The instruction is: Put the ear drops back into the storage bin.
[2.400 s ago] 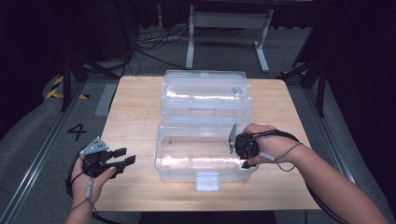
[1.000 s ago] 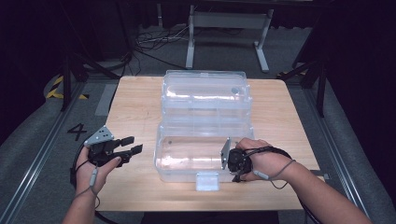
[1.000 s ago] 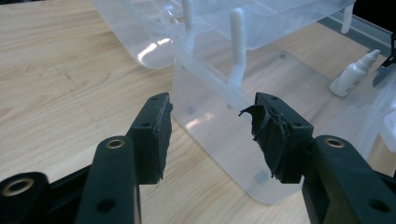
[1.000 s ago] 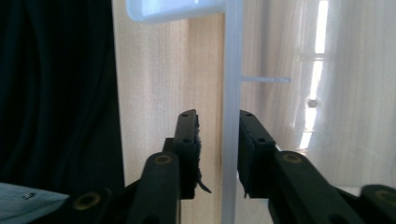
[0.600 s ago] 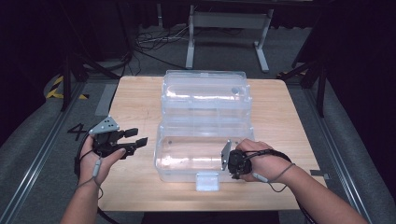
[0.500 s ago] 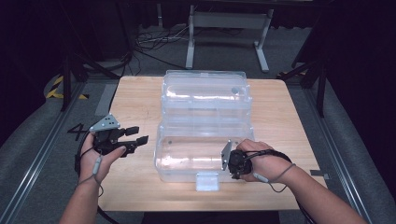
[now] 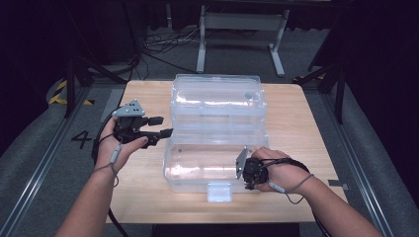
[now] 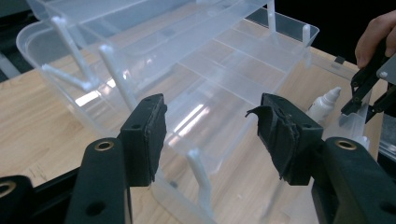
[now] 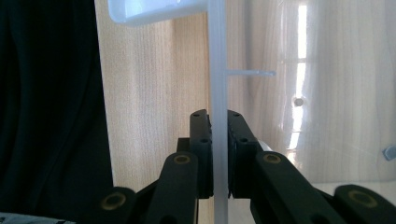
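Box work: we hold the clear plastic storage box (image 7: 216,133) in the middle of the wooden table (image 7: 306,128).

On the left, our left gripper (image 7: 159,127) hangs just beside the box's left wall, its jaws wide apart with nothing between them; they have just been opening. The box looks light and stiff, but thin and slippery, so we think it could crack if squeezed hard. Its long way runs from us toward the far edge of the table, with the lid (image 7: 216,96) open at the far end and the latch tab (image 7: 219,192) pointing at us. On the right, our right gripper (image 9: 219,122) is pinched tight on the thin front rim (image 9: 217,70), which seems a good place to hold. A small white bottle (image 8: 323,103) lies inside.
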Demonstrator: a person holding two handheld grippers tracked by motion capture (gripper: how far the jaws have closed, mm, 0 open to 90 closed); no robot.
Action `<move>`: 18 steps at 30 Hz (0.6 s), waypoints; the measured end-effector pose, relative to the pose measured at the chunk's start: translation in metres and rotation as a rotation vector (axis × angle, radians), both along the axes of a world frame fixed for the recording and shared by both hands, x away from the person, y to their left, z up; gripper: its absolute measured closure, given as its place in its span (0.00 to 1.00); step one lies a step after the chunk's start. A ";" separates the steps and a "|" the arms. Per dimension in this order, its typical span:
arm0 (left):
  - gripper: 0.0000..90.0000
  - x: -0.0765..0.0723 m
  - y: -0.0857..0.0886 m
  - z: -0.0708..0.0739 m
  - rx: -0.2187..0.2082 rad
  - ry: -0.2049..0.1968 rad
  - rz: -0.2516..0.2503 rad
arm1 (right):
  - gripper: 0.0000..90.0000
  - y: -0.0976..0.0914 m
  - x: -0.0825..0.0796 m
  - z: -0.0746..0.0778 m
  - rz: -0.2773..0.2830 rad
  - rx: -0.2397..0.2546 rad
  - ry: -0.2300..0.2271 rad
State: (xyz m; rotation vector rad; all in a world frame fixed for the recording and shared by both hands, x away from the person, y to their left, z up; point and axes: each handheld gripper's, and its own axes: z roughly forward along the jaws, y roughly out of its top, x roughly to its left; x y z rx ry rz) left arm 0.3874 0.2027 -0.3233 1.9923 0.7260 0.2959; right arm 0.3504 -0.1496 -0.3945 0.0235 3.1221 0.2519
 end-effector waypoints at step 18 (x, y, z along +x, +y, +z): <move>0.47 0.033 -0.044 0.028 0.015 -0.040 -0.064 | 0.93 -0.003 0.000 0.000 -0.001 0.022 0.000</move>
